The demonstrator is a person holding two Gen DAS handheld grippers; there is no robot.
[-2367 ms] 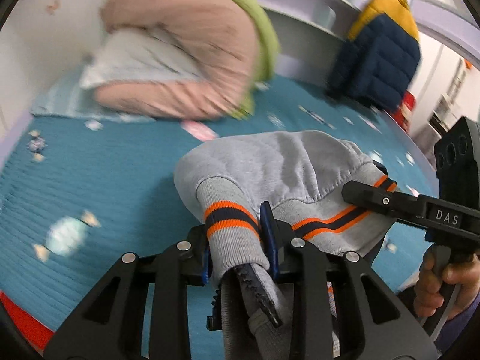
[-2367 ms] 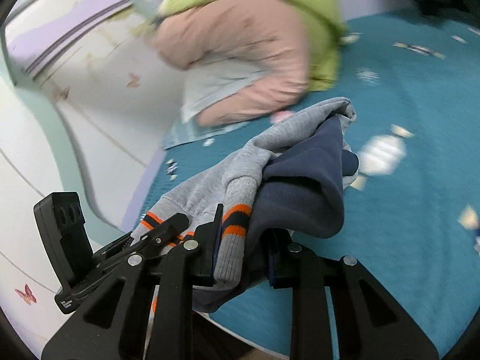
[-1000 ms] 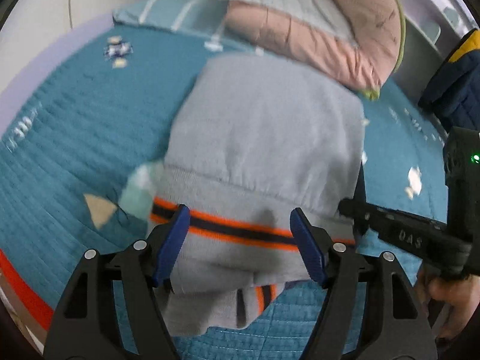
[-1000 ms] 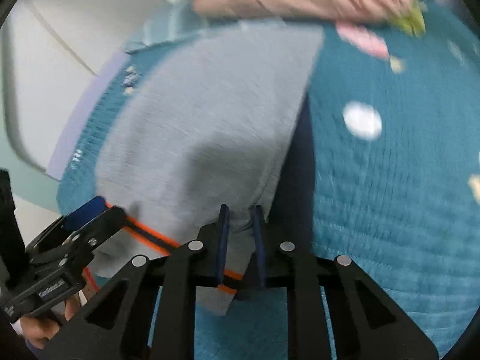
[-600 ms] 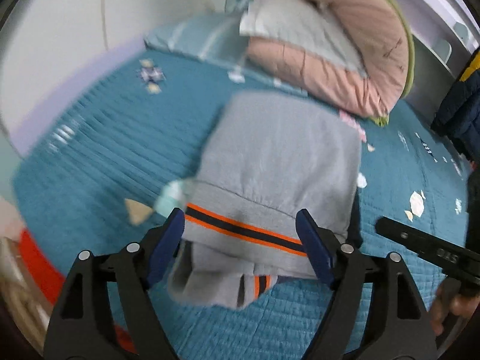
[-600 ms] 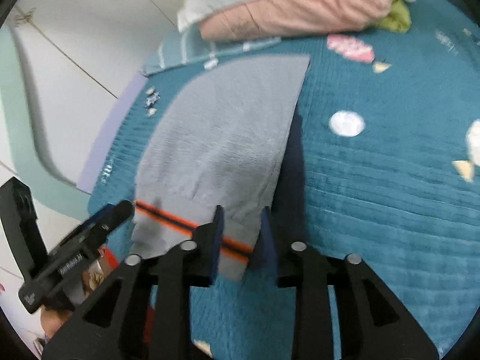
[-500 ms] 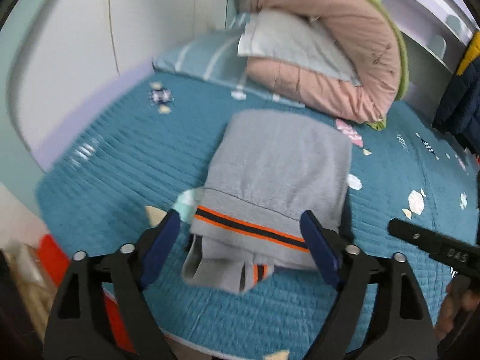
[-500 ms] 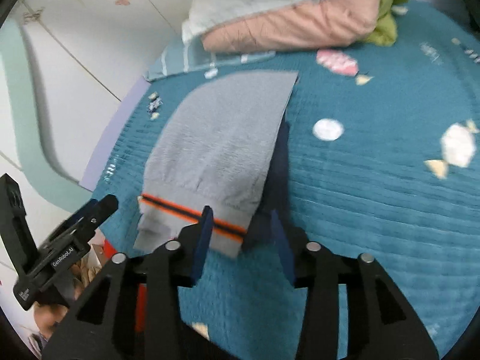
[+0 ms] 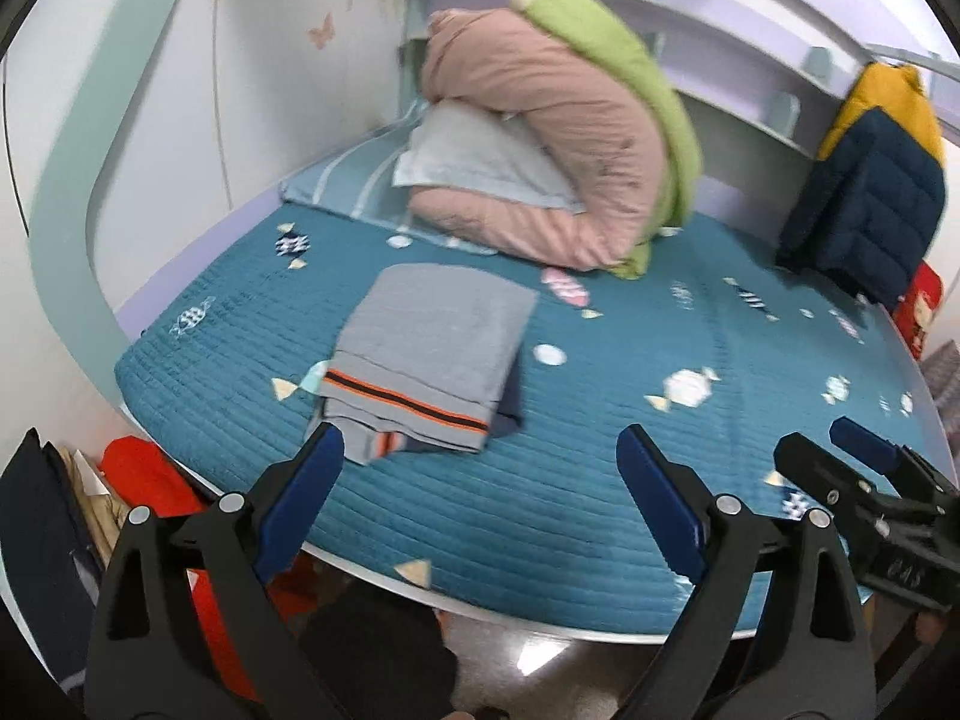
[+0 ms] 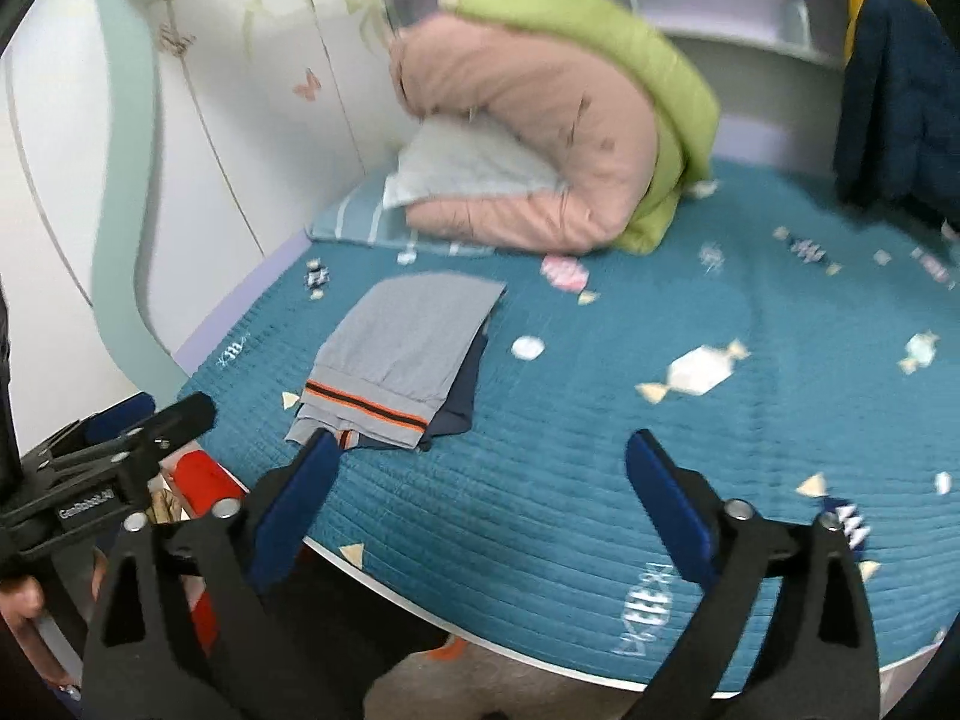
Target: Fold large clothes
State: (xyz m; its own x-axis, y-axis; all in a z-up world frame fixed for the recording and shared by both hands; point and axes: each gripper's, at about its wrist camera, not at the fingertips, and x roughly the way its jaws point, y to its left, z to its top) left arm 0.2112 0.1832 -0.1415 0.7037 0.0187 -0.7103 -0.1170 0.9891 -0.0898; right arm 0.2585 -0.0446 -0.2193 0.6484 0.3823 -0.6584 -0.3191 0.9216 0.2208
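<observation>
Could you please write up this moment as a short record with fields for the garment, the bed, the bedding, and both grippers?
garment: grey sweatshirt with orange and dark striped hem, folded into a flat rectangle, navy lining showing at its right edge
surface: teal quilted bedspread with candy print
position: near the bed's front left edge
behind it: rolled pink and green duvet on a pale blue pillow
far right: navy and yellow puffer jacket
left gripper: jaws opening, nothing between them
right gripper: jaws opening, nothing between them

I have let go of the folded grey sweatshirt with orange and navy stripes (image 9: 429, 354); it now lies flat on the teal quilted bed cover (image 9: 600, 480). My left gripper (image 9: 480, 480) and right gripper (image 10: 483, 483) have pulled back and up, jaws opening, nothing between them.
</observation>
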